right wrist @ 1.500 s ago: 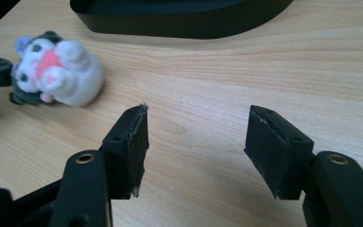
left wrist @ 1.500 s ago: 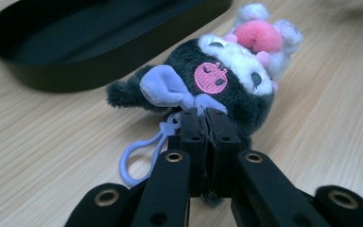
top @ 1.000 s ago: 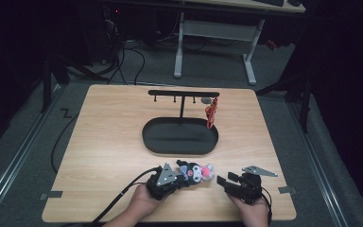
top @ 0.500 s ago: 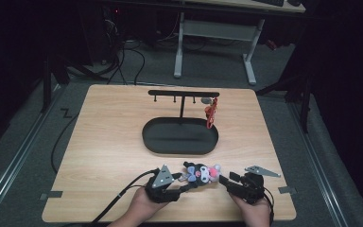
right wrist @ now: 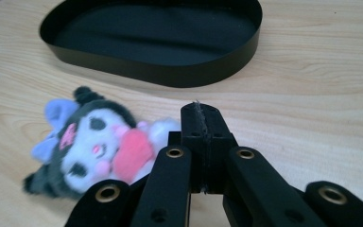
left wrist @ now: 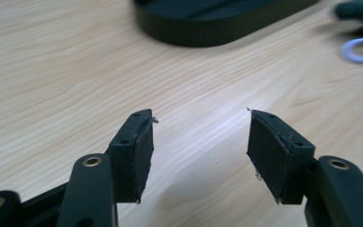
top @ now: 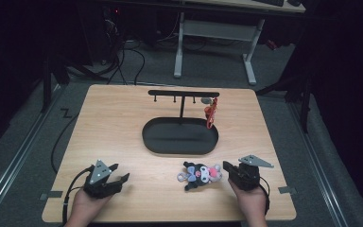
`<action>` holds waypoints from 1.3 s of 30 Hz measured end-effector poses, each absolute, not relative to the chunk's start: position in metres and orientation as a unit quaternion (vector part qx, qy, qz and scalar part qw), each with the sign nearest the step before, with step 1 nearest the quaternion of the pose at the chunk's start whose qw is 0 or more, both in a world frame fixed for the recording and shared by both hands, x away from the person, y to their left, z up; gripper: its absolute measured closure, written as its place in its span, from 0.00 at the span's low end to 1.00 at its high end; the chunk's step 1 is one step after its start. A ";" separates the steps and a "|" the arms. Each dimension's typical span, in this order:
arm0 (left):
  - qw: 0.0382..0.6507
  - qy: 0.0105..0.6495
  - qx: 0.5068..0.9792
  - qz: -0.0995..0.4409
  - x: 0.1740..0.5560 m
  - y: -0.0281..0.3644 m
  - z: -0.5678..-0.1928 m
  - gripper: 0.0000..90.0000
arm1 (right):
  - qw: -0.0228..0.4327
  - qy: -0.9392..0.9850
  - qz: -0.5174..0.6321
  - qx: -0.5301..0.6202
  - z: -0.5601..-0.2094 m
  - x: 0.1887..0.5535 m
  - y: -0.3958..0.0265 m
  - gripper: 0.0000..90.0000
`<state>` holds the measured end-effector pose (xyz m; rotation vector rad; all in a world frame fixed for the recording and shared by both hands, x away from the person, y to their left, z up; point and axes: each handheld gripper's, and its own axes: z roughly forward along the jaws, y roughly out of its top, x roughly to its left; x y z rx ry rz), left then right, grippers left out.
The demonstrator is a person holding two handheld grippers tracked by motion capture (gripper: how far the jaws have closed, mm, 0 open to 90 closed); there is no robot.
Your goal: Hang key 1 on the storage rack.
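Spanning most of the high view, a pale wooden table (top: 123,127) is seen under a pool of light, with dark floor and a white-legged desk (top: 212,42) beyond its far edge. Near the table's middle a black oval tray (top: 180,138) is set, and from its far side a thin black T-shaped stand (top: 183,94) rises with small pegs along its crossbar. From the right end of that bar a red charm (top: 211,113) is hung; what it depicts cannot be made out, as it is too small.

On the near part of the table, just in front of the tray and to the right of centre, a small plush toy (top: 199,174) with black, white and pink parts is laid on its side. In the right gripper view the plush toy (right wrist: 94,146) is seen resting just left of the jaws, with the tray (right wrist: 160,71) beyond it.

The right gripper (top: 229,169) is held low at the near right, just beside the toy, and its jaws are pressed together with nothing between them. The left gripper (top: 118,174) is held at the near left, well apart from the toy, and its jaws are spread wide over bare wood, as shown in the left gripper view.
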<state>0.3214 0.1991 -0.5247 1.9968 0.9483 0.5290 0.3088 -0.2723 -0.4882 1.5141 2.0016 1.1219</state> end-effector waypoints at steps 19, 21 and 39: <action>0.430 0.347 0.808 0.205 0.329 0.186 -0.519 0.44 | 0.175 0.748 0.374 0.520 -0.498 0.302 -0.258 0.97; 0.434 0.340 0.808 0.207 0.331 0.183 -0.516 0.44 | 0.174 0.748 0.373 0.521 -0.497 0.294 -0.258 0.97; 0.437 0.369 0.789 0.225 0.347 0.212 -0.501 0.41 | 0.203 0.744 0.322 0.549 -0.503 0.278 -0.268 0.74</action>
